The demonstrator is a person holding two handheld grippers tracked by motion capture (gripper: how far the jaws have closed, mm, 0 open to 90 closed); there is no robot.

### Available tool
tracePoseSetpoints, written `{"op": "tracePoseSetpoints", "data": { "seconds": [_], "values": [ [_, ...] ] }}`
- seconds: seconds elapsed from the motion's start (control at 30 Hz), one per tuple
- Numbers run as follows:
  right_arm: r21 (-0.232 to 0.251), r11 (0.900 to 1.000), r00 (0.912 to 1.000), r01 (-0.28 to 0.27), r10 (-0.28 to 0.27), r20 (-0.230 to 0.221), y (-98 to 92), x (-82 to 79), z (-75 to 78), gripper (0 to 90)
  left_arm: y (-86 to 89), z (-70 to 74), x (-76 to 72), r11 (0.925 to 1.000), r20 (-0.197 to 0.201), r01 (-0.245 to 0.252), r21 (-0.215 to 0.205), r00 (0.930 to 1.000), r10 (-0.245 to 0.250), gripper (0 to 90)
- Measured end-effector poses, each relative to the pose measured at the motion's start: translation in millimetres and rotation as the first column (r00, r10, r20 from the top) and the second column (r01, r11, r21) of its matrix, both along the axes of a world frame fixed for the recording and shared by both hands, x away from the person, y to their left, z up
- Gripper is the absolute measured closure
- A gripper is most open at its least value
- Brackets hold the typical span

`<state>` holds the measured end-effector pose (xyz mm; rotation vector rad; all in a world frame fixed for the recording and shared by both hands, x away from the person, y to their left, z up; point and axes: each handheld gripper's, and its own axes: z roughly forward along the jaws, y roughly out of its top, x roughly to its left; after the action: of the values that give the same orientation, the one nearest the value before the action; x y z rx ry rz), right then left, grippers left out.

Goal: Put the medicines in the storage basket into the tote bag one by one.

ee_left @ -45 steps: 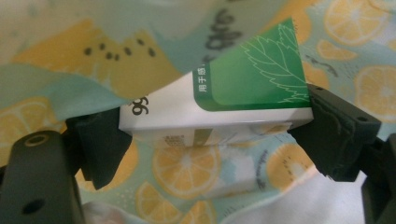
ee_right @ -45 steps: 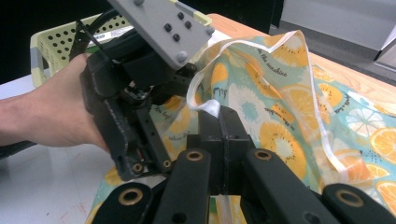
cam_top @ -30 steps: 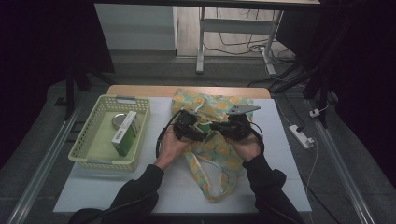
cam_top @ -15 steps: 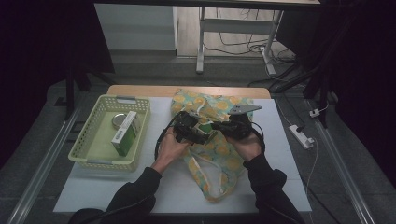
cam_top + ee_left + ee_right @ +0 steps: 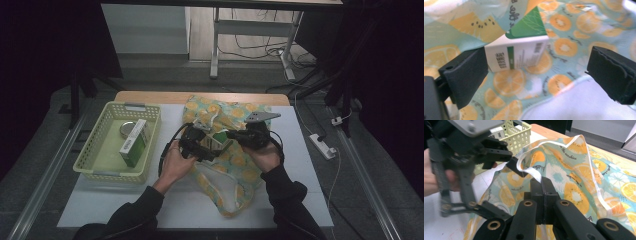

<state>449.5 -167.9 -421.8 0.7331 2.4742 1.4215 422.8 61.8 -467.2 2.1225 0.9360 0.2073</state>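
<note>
Bag: fruit-print fabric bag [image 5: 235, 165] — pale teal cloth with orange slices, kiwi rounds and a white hem — lay spread on the white table [image 5: 310, 200], right of the green basket [image 5: 95, 150].
Box: a white carton with a green corner and a barcode [image 5: 520, 51] lay on the printed cloth at the bag's mouth; in the high view it sat between the two grippers [image 5: 220, 141].
Left gripper: left gripper [image 5: 536, 72] had just been opening; its jaws stood wide apart, the carton just beyond them, touching neither pad as far as could be seen.
Right gripper: right gripper [image 5: 541, 182] was closed — its jaws pinched the bag's white hem [image 5: 530, 173] and lifted it into a loop.
Change: against the earlier high view, the left hand [image 5: 175, 162] had drawn a little away from the carton toward the basket side; the right hand [image 5: 262, 152] had kept its place.
Axis: the bag's long axis ran from the near table edge to the far edge, its lifted mouth toward the middle of the table. The carton's exact heading could not be told.
Basket: it held a green-and-white box [image 5: 132, 145] and a round tin [image 5: 127, 129].
</note>
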Motion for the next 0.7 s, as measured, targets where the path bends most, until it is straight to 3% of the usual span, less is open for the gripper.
{"op": "tracePoseSetpoints", "data": {
  "seconds": [0.13,0.5,0.57,0.7],
  "values": [
    [0.0,1.0,1.0,-0.001,0.001,-0.001,0.5,-0.3,-0.3,90.0,10.7,1.4,-7.4,0.9984,-0.011,0.012,-0.055,0.9998,-0.013,0.0],
    [0.003,1.0,1.0,-0.003,0.003,0.003,0.2,-1.4,1.1,90.0,45.6,5.8,-25.7,0.995,-0.009,0.023,-0.097,0.9997,-0.024,0.0],
    [0.003,1.0,1.0,-0.003,0.003,0.003,0.1,-1.4,1.3,90.0,50.7,5.9,-29.3,0.995,-0.013,0.021,-0.098,0.9997,-0.022,0.0],
    [0.003,1.0,1.0,-0.003,0.003,0.003,0.2,-1.6,1.3,90.0,58.6,5.9,-35.8,0.9985,-0.011,0.013,-0.054,0.9998,-0.014,0.1]
  ]
}}
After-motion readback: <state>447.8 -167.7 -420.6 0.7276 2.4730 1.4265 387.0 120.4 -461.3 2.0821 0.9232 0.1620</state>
